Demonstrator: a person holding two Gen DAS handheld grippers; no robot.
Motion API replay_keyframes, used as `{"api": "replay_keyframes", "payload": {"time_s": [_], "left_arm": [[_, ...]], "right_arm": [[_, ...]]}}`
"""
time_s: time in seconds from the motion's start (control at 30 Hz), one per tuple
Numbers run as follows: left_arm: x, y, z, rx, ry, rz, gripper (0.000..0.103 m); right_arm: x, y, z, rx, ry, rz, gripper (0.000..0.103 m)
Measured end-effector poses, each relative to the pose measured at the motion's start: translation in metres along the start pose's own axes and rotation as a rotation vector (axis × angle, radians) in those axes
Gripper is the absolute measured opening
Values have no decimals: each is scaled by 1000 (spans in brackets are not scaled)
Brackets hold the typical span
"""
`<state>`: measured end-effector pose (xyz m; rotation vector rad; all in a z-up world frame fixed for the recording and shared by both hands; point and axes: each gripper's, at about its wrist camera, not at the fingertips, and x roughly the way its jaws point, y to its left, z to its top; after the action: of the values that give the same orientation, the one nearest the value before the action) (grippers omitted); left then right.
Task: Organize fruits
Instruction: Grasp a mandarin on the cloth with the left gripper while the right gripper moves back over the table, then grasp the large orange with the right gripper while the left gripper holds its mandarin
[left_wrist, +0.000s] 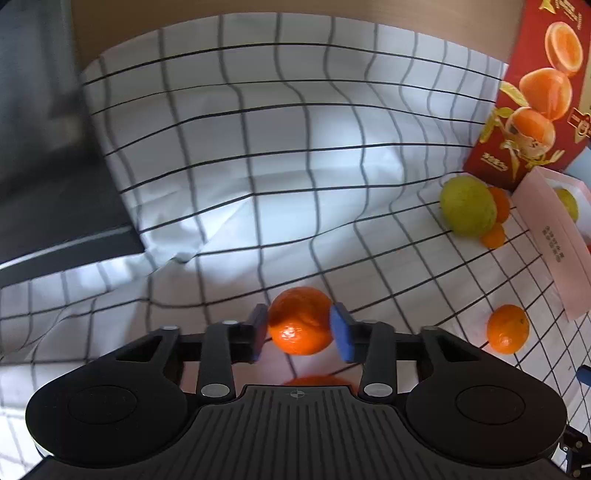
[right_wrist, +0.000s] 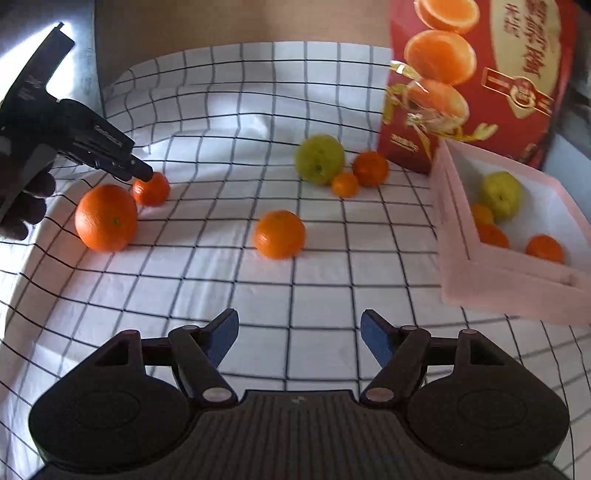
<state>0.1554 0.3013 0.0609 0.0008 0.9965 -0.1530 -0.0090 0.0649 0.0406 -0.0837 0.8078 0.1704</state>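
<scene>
My left gripper (left_wrist: 300, 332) stands open around a small orange (left_wrist: 300, 321) that lies on the checked cloth, its blue pads close on either side. In the right wrist view the same gripper (right_wrist: 142, 173) points down at that small orange (right_wrist: 152, 189), with a bigger orange (right_wrist: 106, 218) just left of it. My right gripper (right_wrist: 299, 336) is open over bare cloth with nothing between its fingers. Another orange (right_wrist: 279, 233) lies in the middle. A green fruit (right_wrist: 319, 158) and two oranges (right_wrist: 370, 168) cluster further back.
A pink box (right_wrist: 465, 273) at the right holds a green fruit (right_wrist: 500, 195) and several oranges. Behind it stands a red orange carton (right_wrist: 480, 74). The cloth (right_wrist: 258, 288) wrinkles and drops off at the left edge. A gloved hand (right_wrist: 26, 206) holds the left gripper.
</scene>
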Motion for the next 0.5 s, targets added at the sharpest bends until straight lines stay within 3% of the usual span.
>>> {"api": "replay_keyframes", "payload": {"time_s": [0.27,0.5], "left_arm": [[19,-9,6,14,73,-42,55],[25,-27,5,33,23,10,44]], "right_arm": [[-3,-19,-21,85,12,-36,74],[-4,-30,-32,200,4,-85,74]]}}
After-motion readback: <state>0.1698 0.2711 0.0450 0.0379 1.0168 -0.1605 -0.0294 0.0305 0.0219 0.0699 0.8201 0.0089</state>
